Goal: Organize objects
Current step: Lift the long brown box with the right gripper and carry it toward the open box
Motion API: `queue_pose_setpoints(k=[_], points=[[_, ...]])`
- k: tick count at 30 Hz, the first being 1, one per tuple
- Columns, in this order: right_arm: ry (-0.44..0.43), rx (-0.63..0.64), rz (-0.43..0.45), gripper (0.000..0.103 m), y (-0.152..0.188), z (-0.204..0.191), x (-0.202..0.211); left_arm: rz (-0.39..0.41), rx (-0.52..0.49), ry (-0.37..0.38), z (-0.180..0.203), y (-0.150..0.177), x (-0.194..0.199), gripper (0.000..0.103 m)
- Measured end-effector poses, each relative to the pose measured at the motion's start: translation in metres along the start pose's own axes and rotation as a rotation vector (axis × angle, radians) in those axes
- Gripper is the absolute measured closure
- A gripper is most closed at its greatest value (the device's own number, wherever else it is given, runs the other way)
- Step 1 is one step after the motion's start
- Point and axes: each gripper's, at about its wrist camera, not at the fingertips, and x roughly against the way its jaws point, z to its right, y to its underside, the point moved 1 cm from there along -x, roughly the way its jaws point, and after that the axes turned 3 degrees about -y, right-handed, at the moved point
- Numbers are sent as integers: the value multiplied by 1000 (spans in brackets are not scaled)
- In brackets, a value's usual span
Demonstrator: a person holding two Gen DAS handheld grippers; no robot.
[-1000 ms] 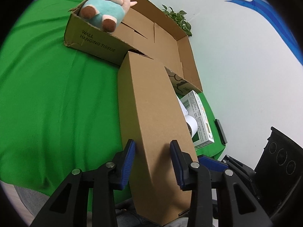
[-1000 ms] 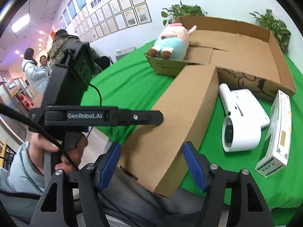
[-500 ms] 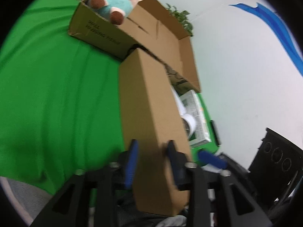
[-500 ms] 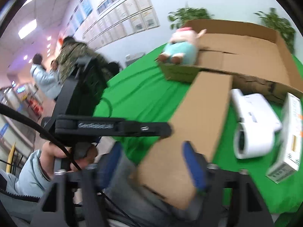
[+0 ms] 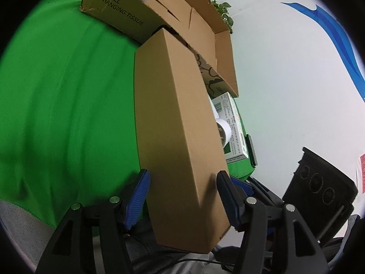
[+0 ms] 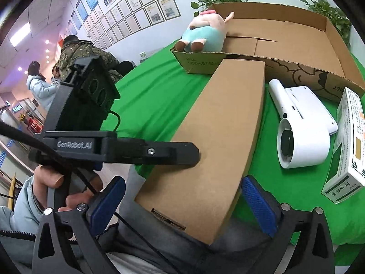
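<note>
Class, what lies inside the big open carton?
A plush pig rests at the left corner of the carton; the rest shows bare cardboard flaps. Anything beneath the pig is hidden.

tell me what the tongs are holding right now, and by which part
Nothing looks firmly gripped. Both the left tongs and right tongs are open, straddling the near end of the long cardboard box, which overhangs the table edge; pad contact cannot be confirmed.
</note>
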Motion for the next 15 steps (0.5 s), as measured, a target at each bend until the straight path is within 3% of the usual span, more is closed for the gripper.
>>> queue_pose_setpoints(k=[6, 15], points=[[69, 49, -17, 3, 0, -9, -6, 30, -18, 17, 1, -3, 9, 44], [101, 32, -16, 11, -2, -7, -5, -3, -9, -18, -4, -1, 10, 44]])
